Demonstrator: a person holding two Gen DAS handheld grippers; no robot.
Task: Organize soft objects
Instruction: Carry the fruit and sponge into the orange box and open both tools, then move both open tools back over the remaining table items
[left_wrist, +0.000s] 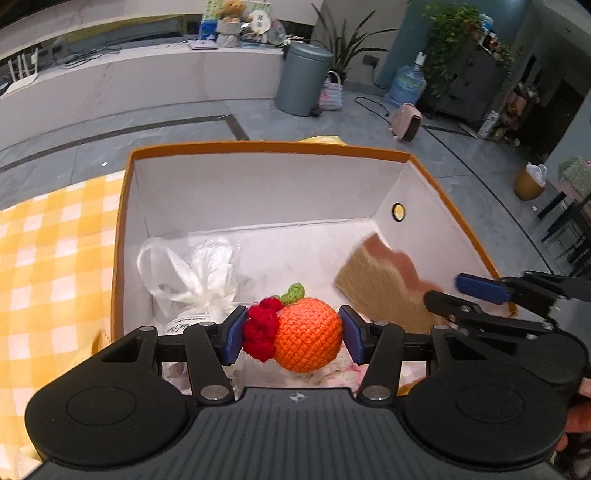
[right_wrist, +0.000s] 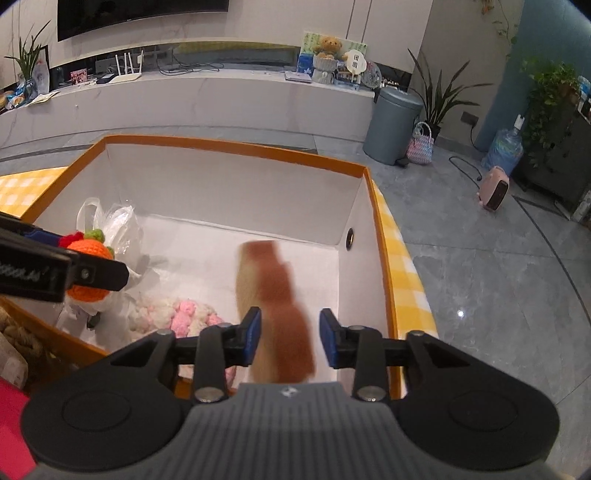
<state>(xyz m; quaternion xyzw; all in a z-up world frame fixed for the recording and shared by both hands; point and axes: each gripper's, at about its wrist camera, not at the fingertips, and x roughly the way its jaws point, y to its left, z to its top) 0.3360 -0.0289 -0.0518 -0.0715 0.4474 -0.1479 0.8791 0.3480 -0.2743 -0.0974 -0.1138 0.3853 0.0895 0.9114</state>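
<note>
Left gripper (left_wrist: 293, 334) fingers clamp the crocheted orange (left_wrist: 308, 334), leaf pointing away; right gripper (right_wrist: 290, 338) fingers apart.

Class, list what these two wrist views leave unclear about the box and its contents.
- Tan and brown item: motion-blurred in both views, identity unclear.
- Pink and white fluffy thing: near part hidden by the right gripper.
- Printing under the plastic bag: covered by the left gripper.

Grey tiled floor (right_wrist: 498, 258). Long white ledge (right_wrist: 221, 96) along the wall, dark screen (right_wrist: 140, 14) above. Grey bin (right_wrist: 391, 125), potted plants (right_wrist: 550, 92), water jug (right_wrist: 504, 147), pink heater (right_wrist: 495, 188). Dim indoor light.
</note>
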